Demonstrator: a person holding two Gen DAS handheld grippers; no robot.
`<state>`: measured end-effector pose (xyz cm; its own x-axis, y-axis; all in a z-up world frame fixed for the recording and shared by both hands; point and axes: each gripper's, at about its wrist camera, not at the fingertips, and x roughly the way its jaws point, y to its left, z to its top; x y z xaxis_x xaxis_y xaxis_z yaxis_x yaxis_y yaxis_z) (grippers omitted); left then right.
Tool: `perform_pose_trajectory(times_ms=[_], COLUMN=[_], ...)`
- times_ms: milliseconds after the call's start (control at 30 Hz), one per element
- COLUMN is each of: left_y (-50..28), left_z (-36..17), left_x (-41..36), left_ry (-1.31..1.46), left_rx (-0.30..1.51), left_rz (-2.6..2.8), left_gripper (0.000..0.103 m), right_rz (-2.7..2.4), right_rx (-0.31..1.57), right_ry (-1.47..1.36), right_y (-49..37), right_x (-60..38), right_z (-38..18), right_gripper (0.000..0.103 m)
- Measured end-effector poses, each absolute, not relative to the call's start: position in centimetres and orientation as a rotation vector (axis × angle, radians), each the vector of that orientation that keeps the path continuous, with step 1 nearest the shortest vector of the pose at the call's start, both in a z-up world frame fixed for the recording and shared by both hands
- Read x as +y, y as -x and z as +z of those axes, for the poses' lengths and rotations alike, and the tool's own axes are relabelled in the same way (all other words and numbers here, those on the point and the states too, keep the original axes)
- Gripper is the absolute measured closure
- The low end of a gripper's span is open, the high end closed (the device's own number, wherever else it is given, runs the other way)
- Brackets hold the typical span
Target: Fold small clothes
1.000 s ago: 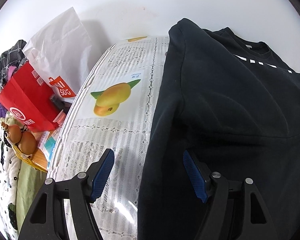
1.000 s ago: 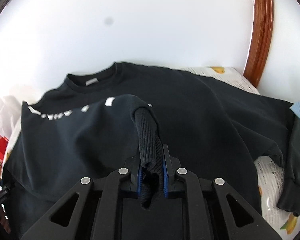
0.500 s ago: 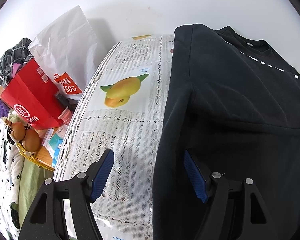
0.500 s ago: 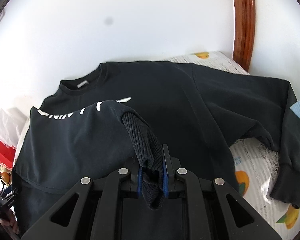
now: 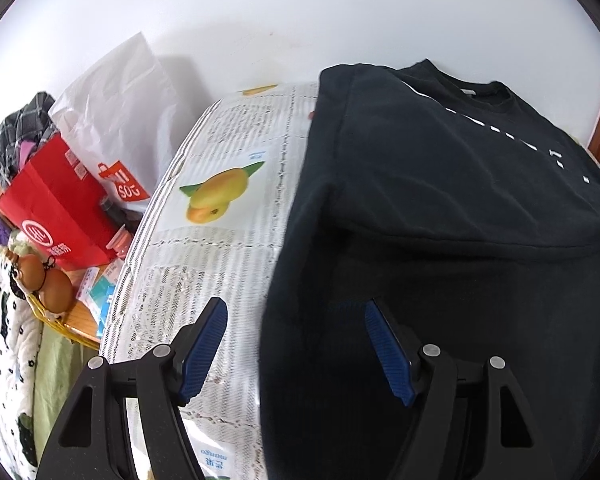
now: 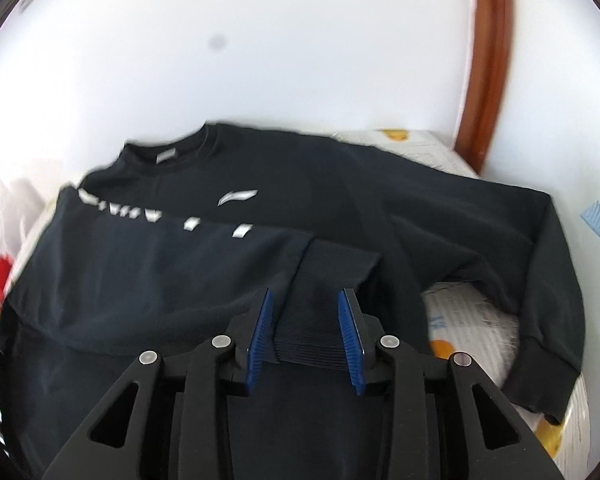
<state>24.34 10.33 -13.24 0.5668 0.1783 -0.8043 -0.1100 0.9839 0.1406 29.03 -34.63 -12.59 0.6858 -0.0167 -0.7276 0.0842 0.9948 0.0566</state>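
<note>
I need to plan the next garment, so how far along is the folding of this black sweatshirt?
Done: one sleeve of the black sweatshirt is folded across the chest, its ribbed cuff lying flat. In hand: the right gripper is opening, the cuff between its pads but not pinched; the left gripper stands open over the sweatshirt's edge. Left: the other sleeve lies spread over the mango-print cloth, and the body is not yet folded.

Bare tablecloth (image 5: 236, 264) left of sweatshirt (image 5: 440, 240); red bag (image 5: 56, 216) beyond edge.

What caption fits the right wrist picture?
Right gripper opening, ribbed cuff of black sweatshirt lying between its jaws.
</note>
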Motion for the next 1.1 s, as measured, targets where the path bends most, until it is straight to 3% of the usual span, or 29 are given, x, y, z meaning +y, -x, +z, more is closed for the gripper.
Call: perform_pose_trajectory(times_ms=[133, 367, 533, 733, 1100], left_y=[-24.0, -22.8, -22.0, -21.3, -20.4], left_z=[-13.7, -14.5, -14.6, -14.9, -15.4], left_x=[10.0, 10.1, 10.4, 10.6, 11.2], left_ry=[-0.102, -0.103, -0.074, -0.047, -0.018], left_rx=[0.97, 0.964, 0.965, 0.94, 0.913], left_rz=[0.177, 0.191, 0.168, 0.165, 0.198], left_gripper=[0.033, 0.033, 0.033, 0.032, 0.015], right_rz=[-0.106, -0.178, -0.277, -0.336, -0.326], right_rx=[0.915, 0.807, 0.741, 0.796, 0.863], right_ry=[-0.094, -0.057, -0.063, -0.119, -0.098], right_y=[-30.2, -24.6, -20.2, -18.5, -21.0], right_x=[-35.2, -38.2, -43.9, -49.2, -49.7], right_z=[-15.7, -13.7, -12.5, -14.6, -18.0], right_gripper=[0.069, 0.067, 0.058, 0.042, 0.031])
